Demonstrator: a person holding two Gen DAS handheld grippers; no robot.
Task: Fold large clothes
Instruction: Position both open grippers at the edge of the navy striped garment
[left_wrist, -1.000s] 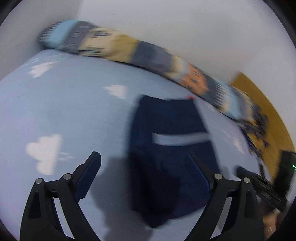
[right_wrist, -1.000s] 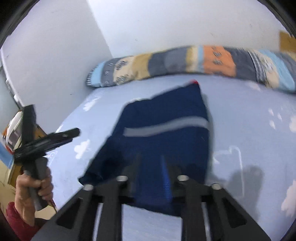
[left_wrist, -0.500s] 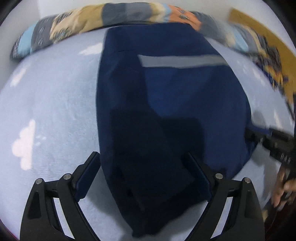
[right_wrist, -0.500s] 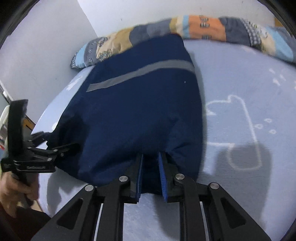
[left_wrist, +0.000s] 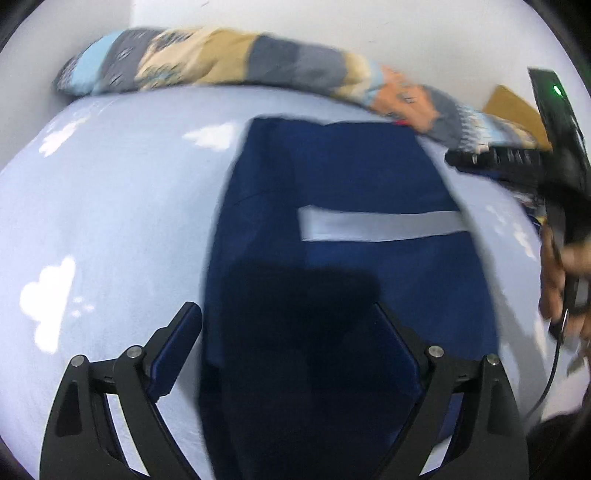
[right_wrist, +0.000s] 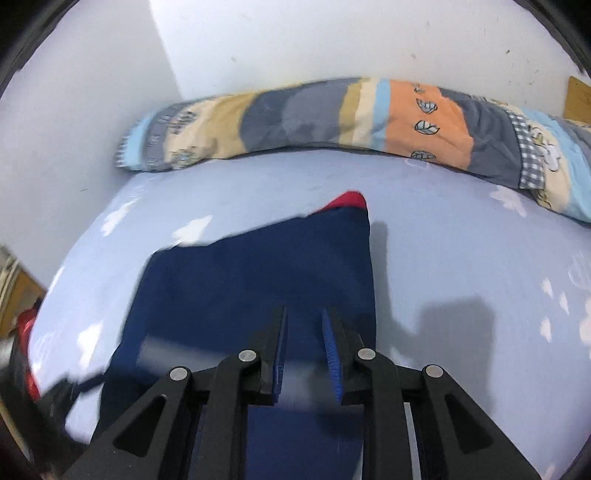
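Left gripper hovers with jaws spread wide over the navy garment; right gripper points forward, jaws narrowly parted, released, garment beneath.

A large navy-blue garment with a pale grey band across it lies folded lengthwise on the light-blue cloud-print bed, a red bit showing at its far end near the patchwork bolster
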